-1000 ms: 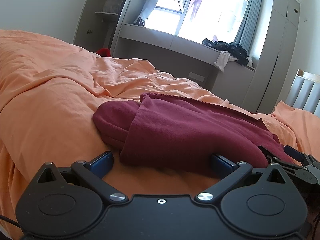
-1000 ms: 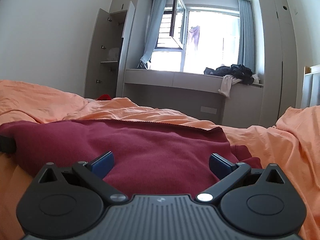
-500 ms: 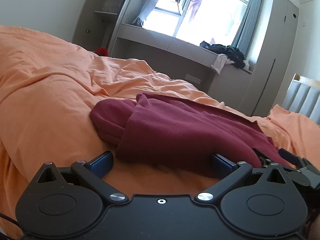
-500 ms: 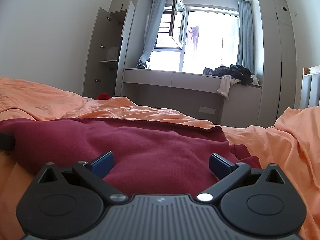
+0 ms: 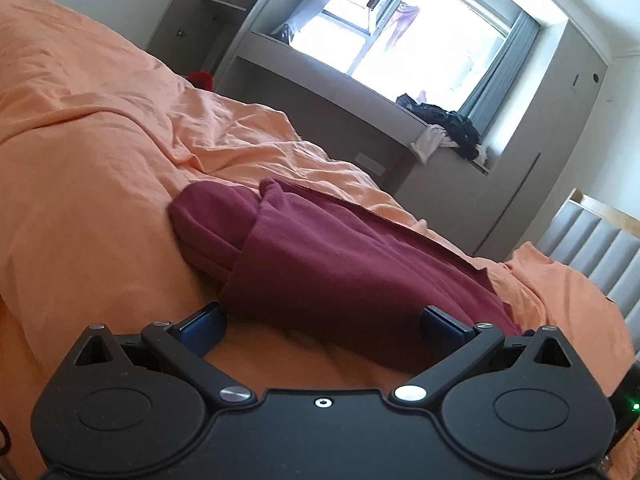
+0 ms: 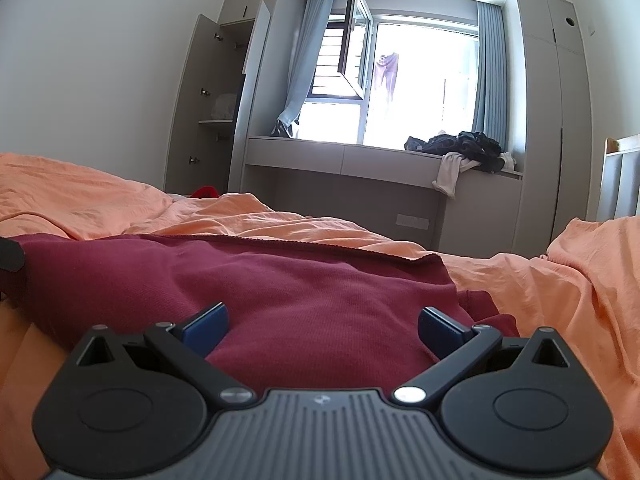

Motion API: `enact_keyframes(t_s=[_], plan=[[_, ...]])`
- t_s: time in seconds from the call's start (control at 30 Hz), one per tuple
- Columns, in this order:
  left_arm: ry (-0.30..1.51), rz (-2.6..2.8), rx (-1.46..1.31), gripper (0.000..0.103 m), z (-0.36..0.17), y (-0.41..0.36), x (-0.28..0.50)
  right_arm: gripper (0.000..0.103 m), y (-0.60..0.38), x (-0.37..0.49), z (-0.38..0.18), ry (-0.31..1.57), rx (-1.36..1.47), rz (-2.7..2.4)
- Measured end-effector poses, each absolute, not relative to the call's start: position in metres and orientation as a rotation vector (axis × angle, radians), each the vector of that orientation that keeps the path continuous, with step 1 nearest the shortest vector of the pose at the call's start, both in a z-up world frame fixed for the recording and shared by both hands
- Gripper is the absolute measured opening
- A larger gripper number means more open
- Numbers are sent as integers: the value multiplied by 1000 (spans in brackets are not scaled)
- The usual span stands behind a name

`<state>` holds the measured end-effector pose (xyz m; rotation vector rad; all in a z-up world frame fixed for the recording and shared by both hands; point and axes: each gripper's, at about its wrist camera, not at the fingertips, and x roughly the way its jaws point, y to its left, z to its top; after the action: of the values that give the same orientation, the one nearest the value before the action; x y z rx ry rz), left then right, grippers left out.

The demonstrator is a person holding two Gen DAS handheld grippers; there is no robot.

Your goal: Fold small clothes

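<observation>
A dark red garment [image 5: 340, 264] lies folded over on the orange bedspread [image 5: 88, 184]; a rounded bundle of it sticks out at the left. My left gripper [image 5: 322, 326] is open, its blue fingertips [image 5: 200, 322] at the garment's near edge, nothing between them. In the right wrist view the same garment [image 6: 280, 288] spreads flat under and ahead of my right gripper [image 6: 324, 326], which is open with blue fingertips [image 6: 440, 330] resting over the cloth. A black part of the left gripper [image 6: 10, 256] shows at the far left edge.
Wrinkled orange bedspread [image 6: 560, 280] stretches around the garment. Beyond the bed stand a grey window bench [image 6: 360, 156] with a pile of dark and white clothes [image 6: 464, 152], an open wardrobe [image 6: 216, 104], and a padded headboard [image 5: 592, 248] at the right.
The left wrist view has tilted and lifted slightly, and the right gripper has left its right edge. The garment and the right gripper's view stay nearly the same.
</observation>
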<state>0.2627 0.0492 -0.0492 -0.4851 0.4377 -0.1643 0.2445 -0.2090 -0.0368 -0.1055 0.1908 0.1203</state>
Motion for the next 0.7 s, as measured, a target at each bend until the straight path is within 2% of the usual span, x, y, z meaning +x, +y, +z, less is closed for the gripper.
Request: enact_keyframes(t_s=[0.37, 0.53, 0.6, 0.7], plan=[[552, -2, -732, 102, -42, 52, 318, 103, -206, 243, -37, 180, -160, 117], [557, 100, -664, 102, -38, 39, 331, 103, -205, 243, -37, 185, -155, 116], [549, 124, -621, 100, -37, 33, 333, 103, -205, 243, -37, 188, -154, 115], [535, 164, -578, 89, -35, 29, 332, 103, -205, 245, -36, 197, -153, 117]])
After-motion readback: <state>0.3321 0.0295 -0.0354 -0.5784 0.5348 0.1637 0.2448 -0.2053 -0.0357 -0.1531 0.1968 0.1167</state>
